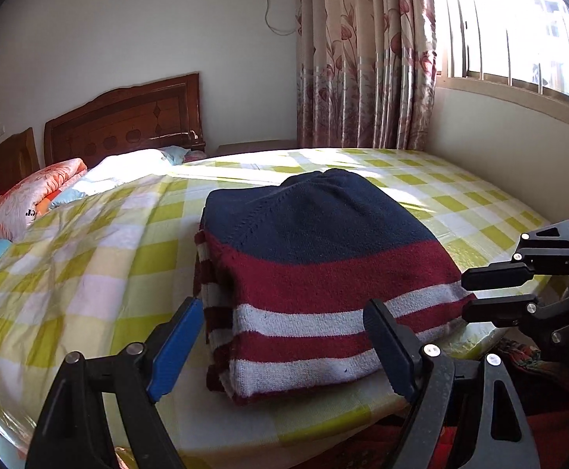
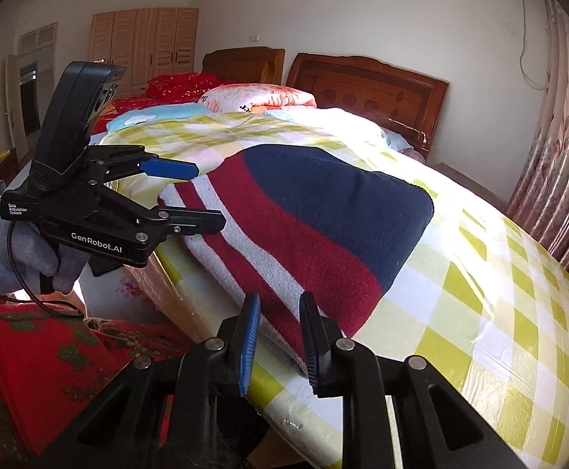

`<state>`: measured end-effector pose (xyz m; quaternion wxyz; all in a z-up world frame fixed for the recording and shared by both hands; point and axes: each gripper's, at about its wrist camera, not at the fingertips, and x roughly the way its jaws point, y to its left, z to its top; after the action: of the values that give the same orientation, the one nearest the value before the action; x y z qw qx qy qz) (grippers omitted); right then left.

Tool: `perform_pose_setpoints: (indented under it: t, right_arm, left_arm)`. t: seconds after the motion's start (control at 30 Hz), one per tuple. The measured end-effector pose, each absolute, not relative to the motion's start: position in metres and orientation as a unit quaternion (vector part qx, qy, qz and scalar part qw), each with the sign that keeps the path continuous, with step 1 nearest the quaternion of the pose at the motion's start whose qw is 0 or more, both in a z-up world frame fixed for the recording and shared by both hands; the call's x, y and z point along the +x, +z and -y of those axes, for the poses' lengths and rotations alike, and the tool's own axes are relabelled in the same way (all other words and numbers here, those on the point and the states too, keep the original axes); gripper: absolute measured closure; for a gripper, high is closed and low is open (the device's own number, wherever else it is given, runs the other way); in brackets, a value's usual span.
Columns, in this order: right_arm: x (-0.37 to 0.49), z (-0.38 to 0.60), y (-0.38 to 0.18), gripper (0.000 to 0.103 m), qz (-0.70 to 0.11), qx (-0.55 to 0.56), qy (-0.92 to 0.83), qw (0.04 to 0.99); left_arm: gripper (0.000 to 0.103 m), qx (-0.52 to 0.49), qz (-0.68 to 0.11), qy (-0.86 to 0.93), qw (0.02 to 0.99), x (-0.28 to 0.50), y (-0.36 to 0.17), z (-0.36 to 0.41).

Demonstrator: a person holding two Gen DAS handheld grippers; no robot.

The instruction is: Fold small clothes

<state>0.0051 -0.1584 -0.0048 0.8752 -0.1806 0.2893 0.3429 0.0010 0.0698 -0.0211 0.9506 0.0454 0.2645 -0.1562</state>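
Blue-padded jaws of the left gripper stand wide apart, released, over the near edge of the folded striped sweater. Narrowly parted, the right gripper grips nothing at the sweater's right corner. It lies on the checked bedsheet.

Left tool: jaws spread wide, empty, carried by a gloved hand. Right tool: jaws narrowly parted, nothing gripped.
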Motion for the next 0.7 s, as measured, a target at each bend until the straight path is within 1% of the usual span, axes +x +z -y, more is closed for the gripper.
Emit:
perform_pose_setpoints:
  t: [0.07,0.13,0.27,0.33,0.4,0.47,0.5,0.57,0.7]
  right_arm:
    - [0.007,0.155,-0.01,0.082,-0.297,-0.189,0.34,0.872]
    - [0.011,0.15,-0.023,0.082,-0.323,-0.202,0.337,0.861]
    - [0.008,0.154,-0.017,0.082,-0.311,-0.2,0.336,0.866]
    - [0.008,0.159,-0.01,0.082,-0.3,-0.183,0.336,0.874]
    - [0.012,0.161,-0.011,0.082,-0.307,-0.173,0.337,0.873]
    - [0.017,0.158,-0.023,0.082,-0.331,-0.188,0.334,0.862]
    - [0.015,0.158,-0.023,0.082,-0.319,-0.192,0.338,0.864]
    - [0.014,0.16,-0.019,0.082,-0.321,-0.192,0.338,0.863]
    - [0.016,0.163,0.002,0.082,-0.278,-0.191,0.326,0.883]
  left_arm:
    - [0.0,0.039,-0.257,-0.166,0.951,0.001,-0.016,-0.068]
    - [0.0,0.045,-0.264,-0.169,0.949,0.005,-0.018,-0.062]
    - [0.0,0.061,-0.273,-0.191,0.941,0.008,-0.019,-0.046]
    - [0.0,0.072,-0.284,-0.196,0.936,0.013,-0.022,-0.039]
    - [0.0,0.069,-0.306,-0.188,0.931,0.025,-0.031,-0.04]
    - [0.0,0.052,-0.33,-0.194,0.922,0.036,-0.042,-0.045]
    - [0.0,0.047,-0.329,-0.197,0.922,0.036,-0.041,-0.047]
    - [0.0,0.047,-0.327,-0.205,0.922,0.033,-0.031,-0.047]
    - [0.0,0.036,-0.298,-0.219,0.929,0.039,0.007,-0.051]
